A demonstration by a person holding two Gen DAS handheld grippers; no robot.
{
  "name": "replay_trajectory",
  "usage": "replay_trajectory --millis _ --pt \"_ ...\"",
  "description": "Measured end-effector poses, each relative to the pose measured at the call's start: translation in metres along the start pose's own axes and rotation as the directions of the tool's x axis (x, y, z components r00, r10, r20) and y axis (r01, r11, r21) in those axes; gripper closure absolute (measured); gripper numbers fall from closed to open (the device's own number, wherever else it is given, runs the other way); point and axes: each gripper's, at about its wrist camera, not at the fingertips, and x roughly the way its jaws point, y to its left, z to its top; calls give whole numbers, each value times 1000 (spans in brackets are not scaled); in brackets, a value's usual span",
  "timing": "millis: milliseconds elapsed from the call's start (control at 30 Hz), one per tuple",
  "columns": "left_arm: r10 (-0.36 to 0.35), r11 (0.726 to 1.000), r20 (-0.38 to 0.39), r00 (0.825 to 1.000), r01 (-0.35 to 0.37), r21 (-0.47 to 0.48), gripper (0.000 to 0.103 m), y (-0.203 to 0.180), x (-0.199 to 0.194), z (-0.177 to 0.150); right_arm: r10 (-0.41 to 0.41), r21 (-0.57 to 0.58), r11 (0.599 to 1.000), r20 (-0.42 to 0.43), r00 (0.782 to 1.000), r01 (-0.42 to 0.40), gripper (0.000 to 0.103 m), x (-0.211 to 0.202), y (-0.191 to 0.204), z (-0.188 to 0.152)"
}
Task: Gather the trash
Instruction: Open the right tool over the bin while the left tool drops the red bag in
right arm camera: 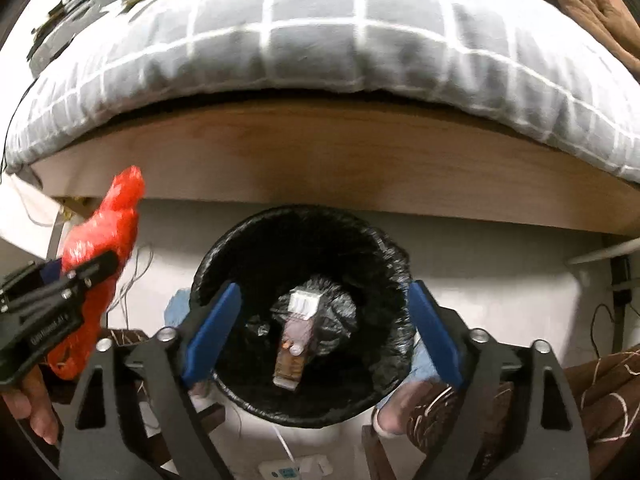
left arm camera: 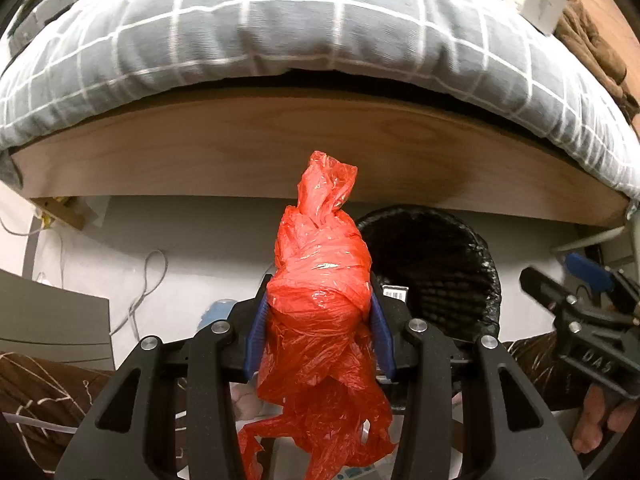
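Bedding in grey with a white grid pattern (right arm camera: 320,40) fills the top of both views, bulging over a long wooden bed rail (right arm camera: 320,152). Below the rail lies pale floor (left arm camera: 200,232) with thin cables trailing across it.

On that floor, near the rail, stands a round bin lined with a black bag (right arm camera: 224,248). At its bottom rests a small brown and white packet (right arm camera: 294,340); its printing is too blurred to read.

The right gripper (right arm camera: 320,332) hangs directly above the bin's mouth, its blue pads spread wide to either side of the opening with nothing between them. In the left wrist view its black frame bears raised letters that look like "DAS".

The left gripper (left arm camera: 318,332) pinches a crumpled red plastic bag (left arm camera: 320,280) between its blue pads. The bag sticks out past the fingertips and dangles below them, and it is held in the air just to the left of the bin. A line of white lettering on this gripper's side, seen from the right wrist, cannot be made out.
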Motion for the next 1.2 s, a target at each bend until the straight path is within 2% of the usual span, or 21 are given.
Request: replay_trajectory --millis 167,367,767,900,1033,1133,1200 --pt "-26 999 -2 1000 26 27 60 -12 6 1 -32 16 999 30 999 32 10 -7 -9 -1" --pt "-54 996 -14 998 54 66 60 -40 7 1 -81 30 996 45 996 80 9 -18 -31 -4" --pt "-98 986 -38 995 102 135 60 -92 9 -1 -122 114 987 51 991 116 9 -29 -80 -21" --pt "-87 984 -23 996 90 152 57 -99 11 -4 -129 134 983 51 990 121 9 -29 -86 -21" --pt "-69 984 -10 998 70 163 49 -103 12 -7 -128 139 983 55 990 119 9 -30 -86 -19" --pt "-56 987 3 998 54 151 31 -100 15 -10 -126 131 984 60 990 118 9 -35 -83 -17" --pt "-44 989 30 999 40 146 25 -94 12 -10 -119 128 986 68 991 110 9 -37 -80 -14"
